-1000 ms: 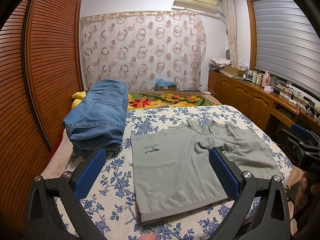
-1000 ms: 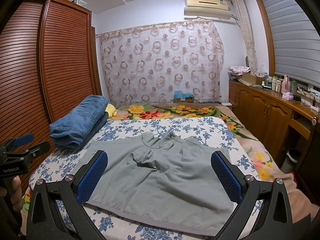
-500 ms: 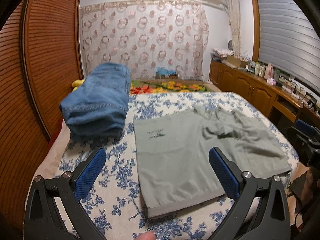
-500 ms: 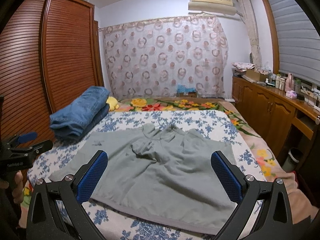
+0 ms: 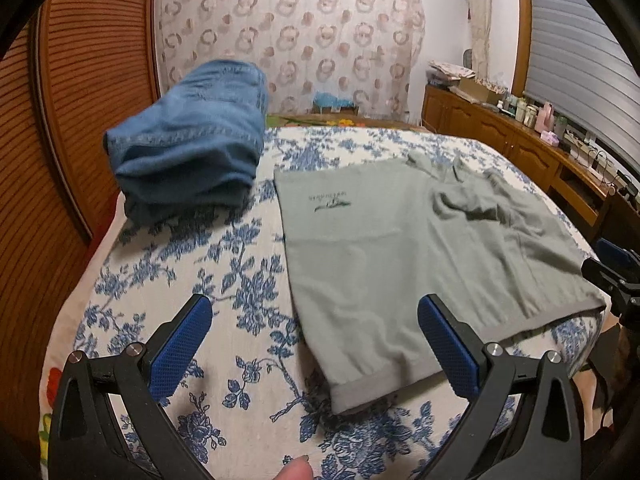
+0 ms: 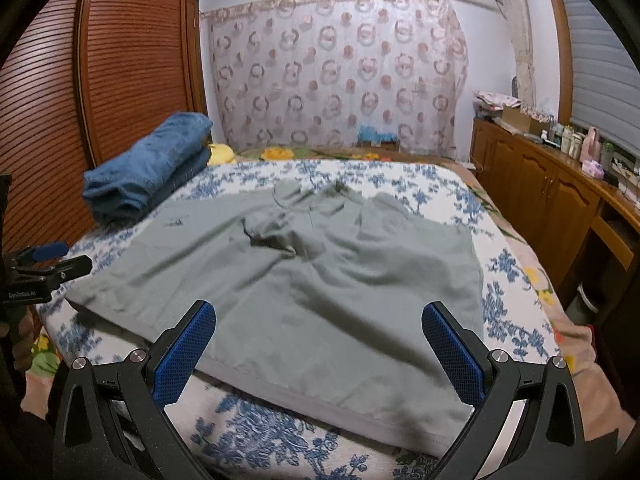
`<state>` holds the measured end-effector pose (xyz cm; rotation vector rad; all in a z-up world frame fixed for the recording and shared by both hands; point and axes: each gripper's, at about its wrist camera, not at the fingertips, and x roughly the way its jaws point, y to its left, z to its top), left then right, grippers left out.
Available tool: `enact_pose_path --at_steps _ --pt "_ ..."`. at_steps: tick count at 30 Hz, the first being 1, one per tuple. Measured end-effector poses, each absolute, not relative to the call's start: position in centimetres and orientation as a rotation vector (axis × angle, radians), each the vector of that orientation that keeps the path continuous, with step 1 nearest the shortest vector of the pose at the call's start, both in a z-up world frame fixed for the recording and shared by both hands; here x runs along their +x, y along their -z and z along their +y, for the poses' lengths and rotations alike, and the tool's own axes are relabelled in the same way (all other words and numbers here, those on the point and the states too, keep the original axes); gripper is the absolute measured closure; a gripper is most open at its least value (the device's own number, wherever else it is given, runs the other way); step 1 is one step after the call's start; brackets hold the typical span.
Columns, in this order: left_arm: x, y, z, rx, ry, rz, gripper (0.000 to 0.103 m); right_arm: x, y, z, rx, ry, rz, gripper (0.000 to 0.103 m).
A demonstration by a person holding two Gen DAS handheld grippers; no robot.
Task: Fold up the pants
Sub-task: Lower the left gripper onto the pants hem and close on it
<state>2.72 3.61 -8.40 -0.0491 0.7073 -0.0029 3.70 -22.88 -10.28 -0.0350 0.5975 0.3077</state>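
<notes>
Approach step, nothing folded: both the left gripper and right gripper gape empty above the grey pants; next, I judge, each pinches 1 near hem corner.

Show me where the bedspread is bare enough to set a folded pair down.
Free: the floral bedspread between the folded jeans and the grey shorts, toward the near edge, and the strip beyond the shorts. Crowded: the shorts cover the middle and right.
</notes>
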Motion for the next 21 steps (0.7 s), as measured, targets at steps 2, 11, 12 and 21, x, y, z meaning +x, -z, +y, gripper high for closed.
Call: enact_pose_path --at_steps 2,11,12,21 --pt "2.8 8.9 3.8 -0.054 0.008 0.719 0.000 3.7 10.6 -23.0 -0.034 -0.307 0.612 0.000" --pt "2.4 10.6 4.6 -0.082 0.031 0.750 0.004 3.2 11.1 -23.0 -0.047 -0.301 0.657 0.000" --pt "2.4 10.6 4.7 -0.084 0.032 0.751 0.005 3.1 11.0 -23.0 -0.048 -0.300 0.661 0.000" --pt "2.0 11.0 5.0 -0.121 0.094 0.766 0.029 2.1 11.4 -23.6 -0.051 -0.291 0.690 0.000"
